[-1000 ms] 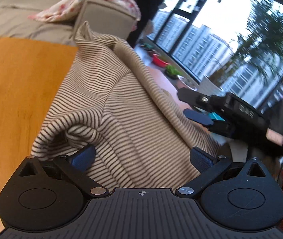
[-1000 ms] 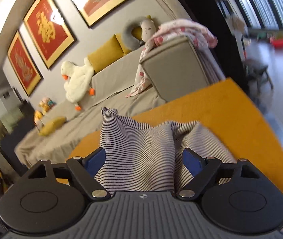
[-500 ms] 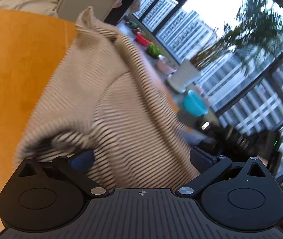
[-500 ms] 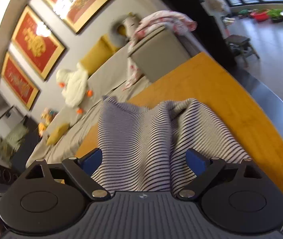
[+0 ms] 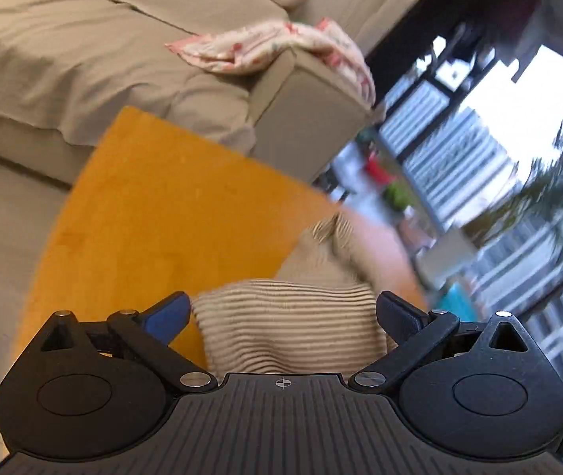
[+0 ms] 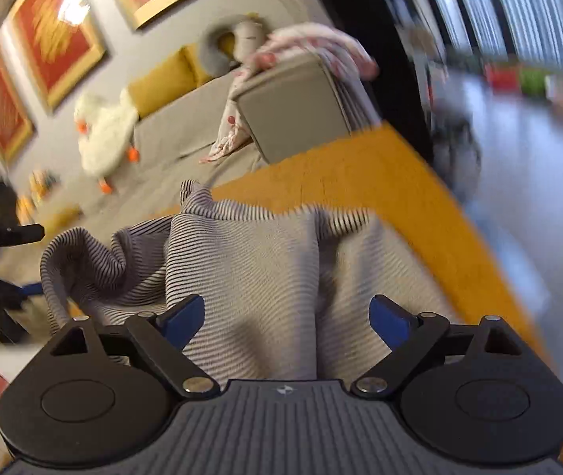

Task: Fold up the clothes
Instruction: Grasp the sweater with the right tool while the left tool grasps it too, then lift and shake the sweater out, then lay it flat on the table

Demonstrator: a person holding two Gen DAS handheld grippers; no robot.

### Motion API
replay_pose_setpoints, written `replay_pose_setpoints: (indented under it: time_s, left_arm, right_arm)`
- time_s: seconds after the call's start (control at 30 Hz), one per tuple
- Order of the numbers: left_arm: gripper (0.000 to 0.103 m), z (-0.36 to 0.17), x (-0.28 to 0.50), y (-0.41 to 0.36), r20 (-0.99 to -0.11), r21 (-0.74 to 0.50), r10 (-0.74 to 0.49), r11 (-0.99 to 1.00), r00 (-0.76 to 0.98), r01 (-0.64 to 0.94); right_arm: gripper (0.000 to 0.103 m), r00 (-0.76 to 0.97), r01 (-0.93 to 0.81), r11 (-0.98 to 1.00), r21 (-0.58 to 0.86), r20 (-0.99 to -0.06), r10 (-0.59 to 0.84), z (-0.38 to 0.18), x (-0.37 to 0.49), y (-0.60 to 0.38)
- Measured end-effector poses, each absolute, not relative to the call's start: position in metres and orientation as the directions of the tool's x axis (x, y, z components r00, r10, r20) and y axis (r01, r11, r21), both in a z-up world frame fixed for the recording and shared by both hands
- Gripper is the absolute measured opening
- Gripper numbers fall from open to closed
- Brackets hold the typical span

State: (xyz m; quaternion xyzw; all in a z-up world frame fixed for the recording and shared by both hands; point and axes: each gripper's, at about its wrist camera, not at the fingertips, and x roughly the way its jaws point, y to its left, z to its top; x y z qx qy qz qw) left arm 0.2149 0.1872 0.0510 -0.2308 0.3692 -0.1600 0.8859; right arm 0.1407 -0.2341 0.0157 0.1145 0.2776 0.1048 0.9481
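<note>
I find both the left gripper (image 5: 283, 312) and right gripper (image 6: 286, 312) spread wide around the striped garment (image 6: 249, 269), bunched on the orange table (image 5: 143, 217); neither pinches it, presumably repositioning for a fold

Bright daylight from windows (image 5: 491, 166); motion blur, fisheye bending at edges; lamp glare on wall.

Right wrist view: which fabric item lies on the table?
The striped top, spread on the orange table. The floral blanket drapes over the sofa arm.
</note>
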Motion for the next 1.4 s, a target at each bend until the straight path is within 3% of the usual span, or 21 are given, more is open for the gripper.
replay_pose_setpoints:
  time_s: [0.1, 0.33, 0.4, 0.43, 0.47, 0.5, 0.53, 0.57, 0.63, 0.7, 0.83, 0.9, 0.97, 1.0, 1.03, 1.13, 1.27, 1.4]
  left_arm:
    - [0.103, 0.057, 0.192, 0.184, -0.572, -0.424, -0.419, 0.887, 0.705, 0.182]
    - [0.103, 0.065, 0.193, 0.108, -0.599, -0.126, -0.317, 0.944, 0.735, 0.304]
    - [0.103, 0.057, 0.203, 0.084, -0.621, -0.012, -0.266, 0.944, 0.737, 0.33]
    - [0.097, 0.052, 0.209, 0.078, -0.637, 0.046, -0.234, 0.939, 0.734, 0.34]
    - [0.087, 0.046, 0.216, 0.071, -0.651, 0.104, -0.202, 0.931, 0.731, 0.35]
    - [0.057, 0.042, 0.222, 0.069, -0.675, 0.146, -0.177, 0.919, 0.716, 0.366]
    - [0.042, 0.04, 0.229, 0.072, -0.686, 0.163, -0.166, 0.914, 0.708, 0.372]
    - [0.039, 0.039, 0.236, 0.075, -0.696, 0.179, -0.155, 0.908, 0.701, 0.378]
    - [0.021, 0.039, 0.252, 0.089, -0.674, 0.231, -0.089, 0.917, 0.733, 0.324]
    - [0.017, 0.034, 0.277, 0.108, -0.634, 0.3, 0.03, 0.931, 0.772, 0.21]
    - [0.017, 0.027, 0.312, 0.152, -0.645, 0.273, 0.172, 0.962, 0.744, 0.014]
    - [0.023, 0.034, 0.306, 0.162, -0.663, 0.189, 0.129, 0.982, 0.737, -0.002]
    - [0.046, 0.044, 0.292, 0.165, -0.663, 0.108, 0.069, 0.994, 0.745, 0.004]
    - [0.065, 0.05, 0.281, 0.163, -0.654, 0.07, 0.032, 0.997, 0.756, 0.018]
    - [0.076, 0.056, 0.27, 0.161, -0.643, 0.032, -0.005, 0.999, 0.766, 0.033]
    - [0.088, 0.072, 0.244, 0.144, -0.6, -0.116, -0.202, 0.979, 0.774, 0.166]
    - [0.092, 0.064, 0.207, 0.105, -0.61, -0.167, -0.355, 0.931, 0.709, 0.323]
    - [0.093, 0.049, 0.18, 0.078, -0.601, -0.242, -0.493, 0.863, 0.629, 0.444]
  right_arm:
    - [0.083, 0.858, -0.253, 0.967, -0.004, -0.462, 0.223, 0.044, 0.142, -0.198]
    - [0.083, 0.769, -0.435, 0.883, -0.179, -0.584, 0.26, 0.04, 0.186, -0.136]
    - [0.071, 0.756, -0.474, 0.837, -0.274, -0.614, 0.227, 0.028, 0.194, -0.124]
    - [0.041, 0.755, -0.489, 0.807, -0.331, -0.625, 0.201, 0.022, 0.197, -0.121]
    - [0.019, 0.759, -0.501, 0.775, -0.386, -0.627, 0.178, 0.019, 0.199, -0.121]
    - [0.013, 0.773, -0.503, 0.744, -0.439, -0.614, 0.16, 0.021, 0.202, -0.123]
    - [0.008, 0.792, -0.495, 0.72, -0.487, -0.594, 0.142, 0.024, 0.207, -0.127]
    - [0.008, 0.822, -0.462, 0.713, -0.528, -0.557, 0.12, 0.031, 0.216, -0.134]
    - [0.007, 0.871, -0.387, 0.711, -0.586, -0.485, 0.074, 0.045, 0.239, -0.15]
    - [0.007, 0.88, -0.292, 0.796, -0.53, -0.475, 0.007, 0.056, 0.281, -0.173]
    - [0.008, 0.799, -0.189, 0.936, -0.298, -0.601, -0.03, 0.031, 0.352, -0.213]
    - [0.009, 0.785, -0.173, 0.95, -0.261, -0.619, -0.027, 0.014, 0.36, -0.22]
    - [0.023, 0.793, -0.165, 0.952, -0.259, -0.609, -0.028, 0.004, 0.36, -0.225]
    - [0.029, 0.798, -0.153, 0.955, -0.254, -0.602, -0.032, 0.007, 0.357, -0.229]
    - [0.042, 0.812, -0.135, 0.959, -0.249, -0.583, -0.038, 0.013, 0.35, -0.232]
    - [0.063, 0.868, -0.116, 0.97, -0.212, -0.497, -0.005, 0.038, 0.308, -0.24]
    - [0.075, 0.86, -0.243, 0.969, -0.053, -0.474, 0.19, 0.054, 0.232, -0.249]
    - [0.075, 0.835, -0.3, 0.951, 0.077, -0.462, 0.3, 0.023, 0.175, -0.239]
